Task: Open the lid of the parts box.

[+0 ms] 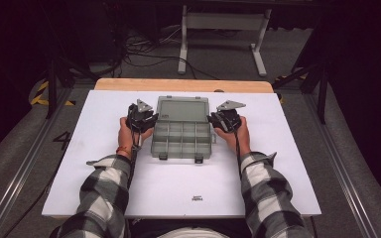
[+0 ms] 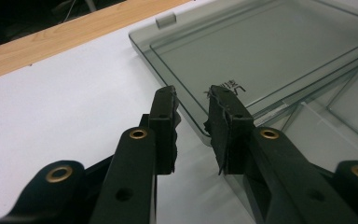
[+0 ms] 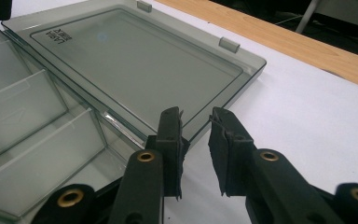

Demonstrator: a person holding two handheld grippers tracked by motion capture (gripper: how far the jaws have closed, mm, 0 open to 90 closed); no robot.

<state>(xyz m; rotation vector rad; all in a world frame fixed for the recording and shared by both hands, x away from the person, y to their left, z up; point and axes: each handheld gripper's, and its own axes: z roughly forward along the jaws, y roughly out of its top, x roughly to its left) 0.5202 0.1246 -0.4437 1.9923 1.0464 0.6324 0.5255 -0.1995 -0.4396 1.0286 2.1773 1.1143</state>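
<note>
Open compartment box on the white table, a gripper stationed at each side of its lid

The white table (image 1: 104,188) carries a clear grey compartment box (image 1: 182,140) at its centre, lid (image 1: 183,108) laid fully back and flat on the far side, divided tray toward the person. The left gripper (image 1: 146,118) sits at the lid's left edge near the hinge line; its jaws stand a narrow gap apart, the lid edge lying in or just under that gap, no grip confirmed. The right gripper (image 1: 213,119) mirrors it at the right edge, jaws likewise narrowly parted and holding nothing. Judged step: taking the lid by both side edges to swing it shut. Recommended: seat each edge fully between the pads (image 2: 165,112) before closing, lift both sides evenly, keep the tray from sliding, and lower until the front latches (image 1: 163,156) meet
</note>
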